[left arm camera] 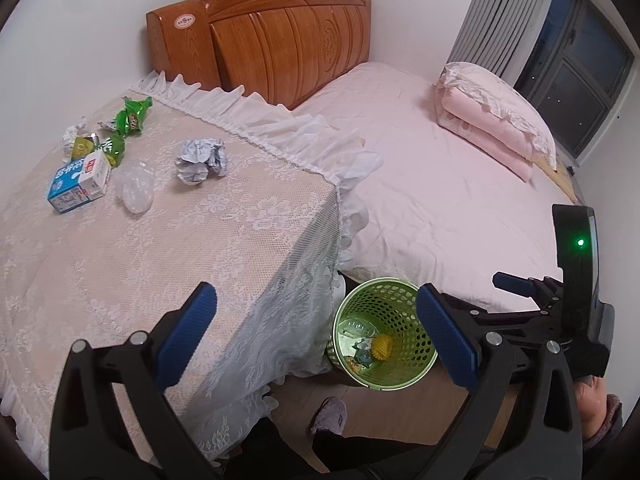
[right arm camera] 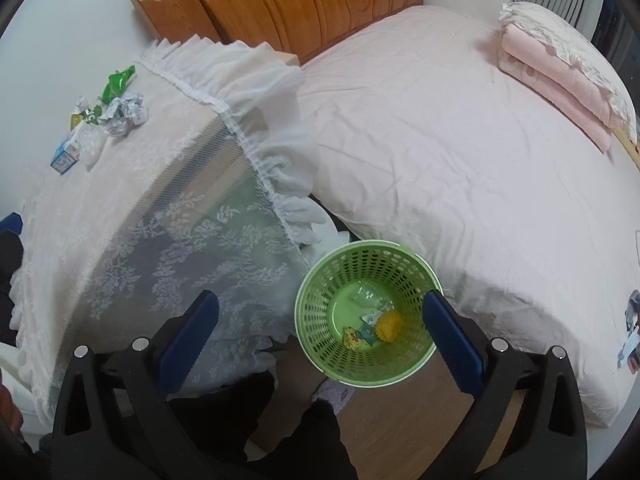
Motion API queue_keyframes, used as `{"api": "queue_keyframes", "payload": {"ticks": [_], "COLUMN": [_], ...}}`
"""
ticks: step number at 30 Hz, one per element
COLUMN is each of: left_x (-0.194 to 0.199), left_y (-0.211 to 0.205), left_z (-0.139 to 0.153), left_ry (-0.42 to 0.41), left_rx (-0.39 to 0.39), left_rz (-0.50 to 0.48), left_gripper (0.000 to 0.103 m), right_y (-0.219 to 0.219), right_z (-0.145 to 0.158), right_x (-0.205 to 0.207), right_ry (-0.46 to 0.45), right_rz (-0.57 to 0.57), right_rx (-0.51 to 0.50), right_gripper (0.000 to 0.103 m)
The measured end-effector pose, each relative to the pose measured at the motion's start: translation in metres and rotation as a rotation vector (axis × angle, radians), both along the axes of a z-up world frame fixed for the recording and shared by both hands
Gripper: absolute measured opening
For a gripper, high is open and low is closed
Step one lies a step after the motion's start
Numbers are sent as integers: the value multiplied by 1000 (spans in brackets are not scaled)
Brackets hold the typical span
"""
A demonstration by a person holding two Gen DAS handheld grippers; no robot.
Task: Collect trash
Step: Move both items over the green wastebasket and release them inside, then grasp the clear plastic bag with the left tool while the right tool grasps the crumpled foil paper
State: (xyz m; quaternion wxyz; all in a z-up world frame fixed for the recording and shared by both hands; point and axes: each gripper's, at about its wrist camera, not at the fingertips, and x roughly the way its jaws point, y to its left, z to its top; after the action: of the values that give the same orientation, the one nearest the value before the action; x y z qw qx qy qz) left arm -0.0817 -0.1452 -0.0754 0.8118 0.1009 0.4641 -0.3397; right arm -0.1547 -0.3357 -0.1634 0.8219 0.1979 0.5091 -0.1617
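Note:
A green mesh bin (left arm camera: 384,336) stands on the floor between the lace-covered table and the bed; it also shows in the right wrist view (right arm camera: 366,312). A yellow ball (right arm camera: 390,326) and small wrappers lie inside it. On the table lie a crumpled paper ball (left arm camera: 200,162), a blue milk carton (left arm camera: 78,186), a clear plastic wad (left arm camera: 134,186) and green wrappers (left arm camera: 132,116). My left gripper (left arm camera: 316,336) is open and empty over the table's near corner. My right gripper (right arm camera: 320,336) is open and empty above the bin; it also shows in the left wrist view (left arm camera: 560,300).
The bed (left arm camera: 440,184) with a pink sheet fills the right side, with a folded pink quilt (left arm camera: 496,120) at its far edge. A wooden headboard (left arm camera: 272,40) stands against the wall. The person's slipper (left arm camera: 330,414) is on the wood floor by the bin.

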Motion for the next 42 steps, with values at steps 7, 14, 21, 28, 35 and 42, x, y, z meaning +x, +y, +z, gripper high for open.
{"api": "queue_keyframes", "payload": {"ticks": [7,14,21,28,35,42], "left_x": [21,35,44,58,119,208], "left_y": [20,37,48,61,77,60], "left_z": [3,4,1,-7,-19,-52], "left_ry": [-15,-17,-9,-17,-75,-109], "left_rx": [-6,-5,2,21,45,115], "left_rz": [50,87,115,157,262,336], "left_gripper": [95,95,95,95,95,95], "right_y": [23,41,51,57,65,71], "right_z": [31,42,41,38,36,35], "right_x": [36,55,65,71,79,89], "right_ry": [-84,-111,-110,-99,-84,-73], "right_rz": [49,83,99,111,108,91], "right_rx": [-4,11,23,29,19,21], "right_gripper": [101,101,101,101,101,101]}}
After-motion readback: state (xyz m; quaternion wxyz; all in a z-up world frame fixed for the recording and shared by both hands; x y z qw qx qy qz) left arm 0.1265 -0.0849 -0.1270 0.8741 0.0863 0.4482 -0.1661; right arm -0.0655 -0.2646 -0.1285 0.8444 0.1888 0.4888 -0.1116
